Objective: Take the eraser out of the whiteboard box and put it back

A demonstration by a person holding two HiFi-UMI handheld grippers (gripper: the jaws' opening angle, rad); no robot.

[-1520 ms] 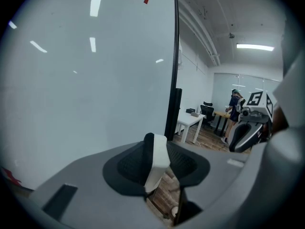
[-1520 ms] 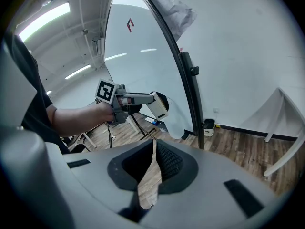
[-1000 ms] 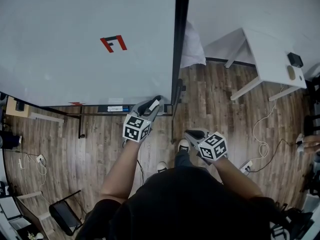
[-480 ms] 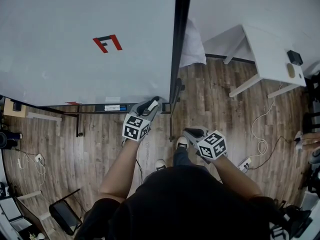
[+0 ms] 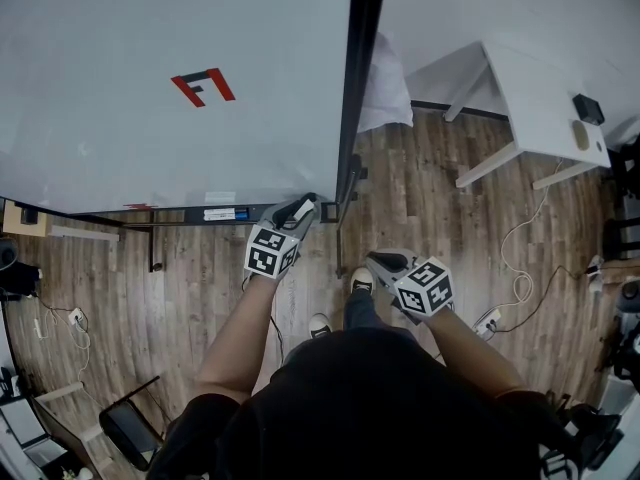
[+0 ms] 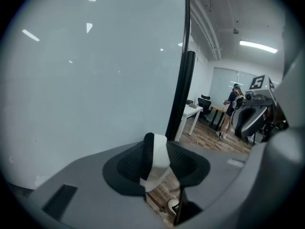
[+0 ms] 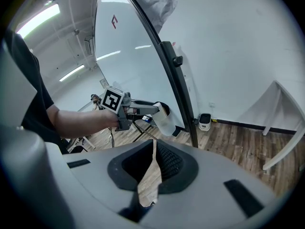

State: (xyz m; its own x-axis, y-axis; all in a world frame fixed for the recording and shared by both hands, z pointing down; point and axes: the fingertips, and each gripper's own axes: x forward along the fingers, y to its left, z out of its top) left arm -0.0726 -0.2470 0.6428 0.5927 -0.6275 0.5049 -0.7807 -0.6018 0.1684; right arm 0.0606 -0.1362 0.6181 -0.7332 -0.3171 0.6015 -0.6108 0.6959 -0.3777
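left tool (image 5: 301,208), clamped on the eraser (image 6: 157,152), has dipped toward the whiteboard box (image 5: 215,214): return likely underway; right tool (image 5: 385,265) together, empty.

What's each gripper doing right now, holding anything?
Left gripper: closed on the eraser.
Right gripper: closed, nothing between its jaws.

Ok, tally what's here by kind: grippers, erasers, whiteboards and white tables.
Grippers: 2 (left gripper, right gripper)
Eraser: 1
Whiteboard: 1
White table: 1
Total: 5
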